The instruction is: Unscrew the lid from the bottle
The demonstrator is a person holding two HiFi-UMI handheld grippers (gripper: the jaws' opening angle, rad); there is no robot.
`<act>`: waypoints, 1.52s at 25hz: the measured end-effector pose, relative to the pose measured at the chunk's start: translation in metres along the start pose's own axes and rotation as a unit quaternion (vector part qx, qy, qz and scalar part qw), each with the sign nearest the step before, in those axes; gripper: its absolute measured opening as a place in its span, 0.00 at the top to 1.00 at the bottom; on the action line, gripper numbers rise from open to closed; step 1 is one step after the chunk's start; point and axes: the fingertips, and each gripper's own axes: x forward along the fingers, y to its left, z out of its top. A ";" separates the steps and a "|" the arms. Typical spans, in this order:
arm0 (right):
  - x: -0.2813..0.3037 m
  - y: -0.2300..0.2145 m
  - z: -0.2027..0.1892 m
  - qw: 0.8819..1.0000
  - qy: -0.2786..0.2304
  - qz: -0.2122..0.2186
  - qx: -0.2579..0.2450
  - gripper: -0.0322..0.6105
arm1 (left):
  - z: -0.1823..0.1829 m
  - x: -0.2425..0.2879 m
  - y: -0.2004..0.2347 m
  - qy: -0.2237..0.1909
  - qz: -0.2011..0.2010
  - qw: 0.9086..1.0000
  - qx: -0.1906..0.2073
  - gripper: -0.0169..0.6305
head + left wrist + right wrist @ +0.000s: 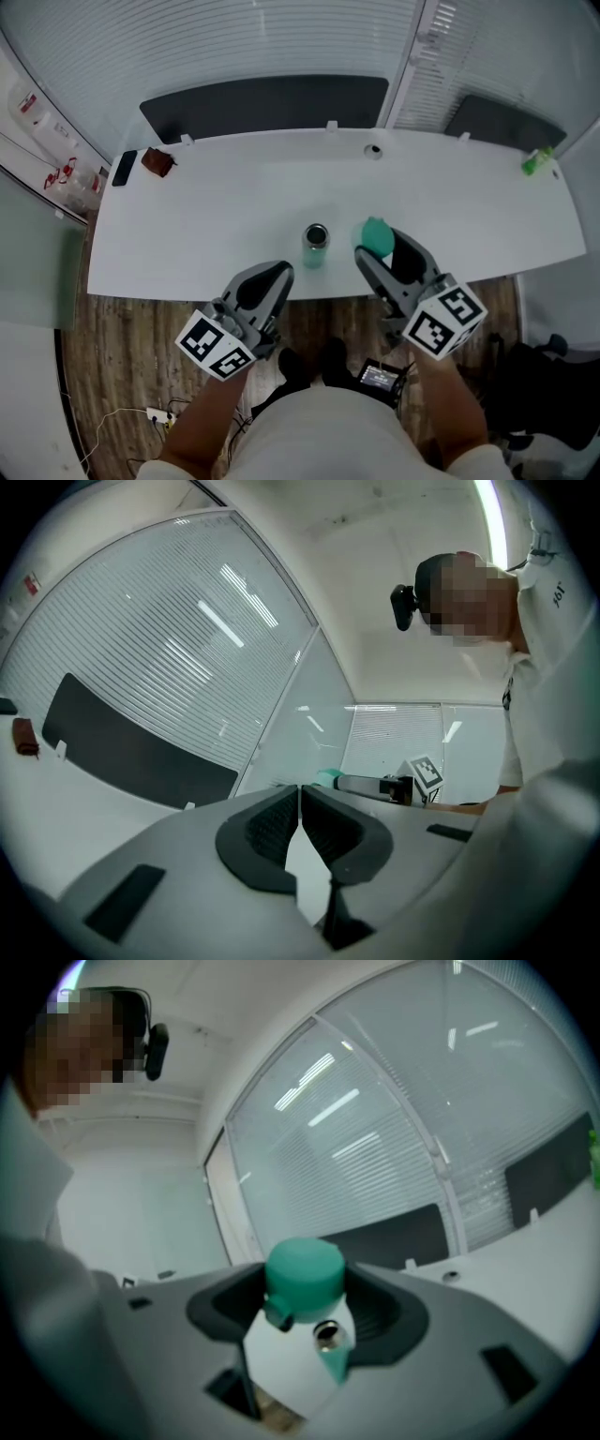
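1. Plainly, the unscrewing itself looks finished: the bottle (316, 246) stands upright on the white table (234, 187), its mouth open and nothing on it.
2. The teal lid (305, 1274) is off, just to the right of the bottle and lifted clear of it. The right gripper (373, 247) has its jaws closed on the lid's sides, with the cap sitting squarely between the pads.
3. The left gripper (300, 803) hangs just left of the bottle, nearer the person, and does not touch it. Its jaws are pressed together with nothing between them.
4. So the bottle stands on its own, with neither claw steadying it.
5. The step in hand, as I judge it, is carrying the freed lid away. The next move calls for setting the lid down on bare table to the right of the bottle, well clear of the open mouth, and then parting the right jaws.
6. One risk: a sideways swing of either gripper could tip the unsupported bottle, so any move close to it should be slow.
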 end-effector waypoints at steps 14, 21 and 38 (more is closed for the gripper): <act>-0.053 0.012 -0.031 0.999 0.004 -0.019 0.045 0.52 | -0.014 -0.044 -0.024 -0.006 0.012 0.996 -0.084 0.94; -0.067 0.021 -0.050 0.997 0.010 -0.026 0.065 0.52 | -0.021 -0.066 -0.030 -0.004 0.021 0.994 -0.105 0.94; -0.078 0.064 -0.091 0.994 0.005 -0.046 0.101 0.52 | -0.041 -0.125 -0.050 0.030 -0.009 0.990 -0.138 0.94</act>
